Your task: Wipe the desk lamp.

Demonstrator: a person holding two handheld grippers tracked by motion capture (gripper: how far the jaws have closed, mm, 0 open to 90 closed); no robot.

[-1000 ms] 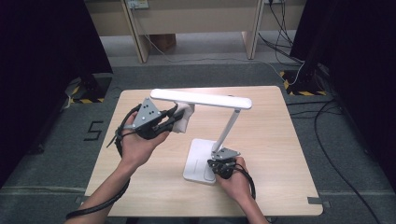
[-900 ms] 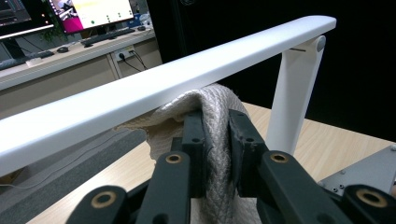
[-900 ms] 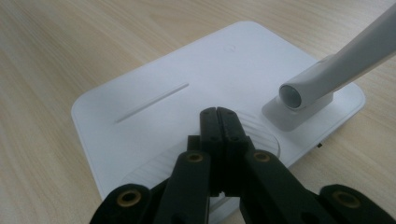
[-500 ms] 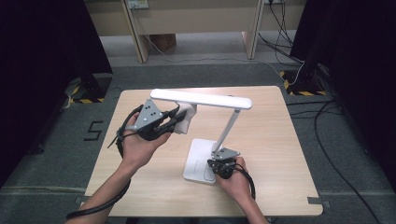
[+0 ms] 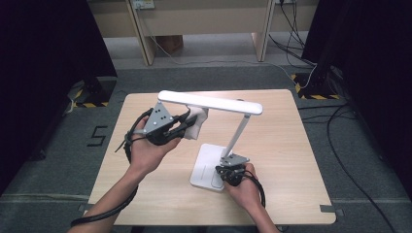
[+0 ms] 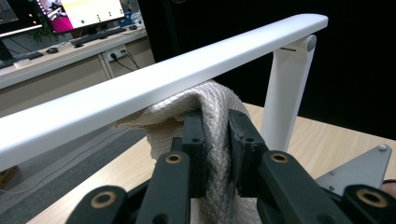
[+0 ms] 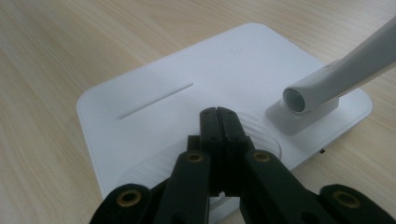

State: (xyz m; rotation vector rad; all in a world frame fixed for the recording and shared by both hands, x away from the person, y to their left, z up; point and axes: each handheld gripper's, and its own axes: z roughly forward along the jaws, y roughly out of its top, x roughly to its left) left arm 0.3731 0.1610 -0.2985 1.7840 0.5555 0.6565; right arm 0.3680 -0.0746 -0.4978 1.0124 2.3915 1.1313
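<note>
Left gripper pinches the soft, limp cloth mid-frame, best bunched thick; right gripper, jaws pressed together, steadies the stiff lamp base

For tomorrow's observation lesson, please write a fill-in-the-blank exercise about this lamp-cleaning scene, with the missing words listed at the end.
1. The left gripper is shut on a white ____, held against the underside of the lamp head.
2. The right gripper, its fingers shut with nothing between them, is over the lamp's white ____.
3. The lamp stands on a ____ table.

Missing words: cloth; base; wooden
</note>
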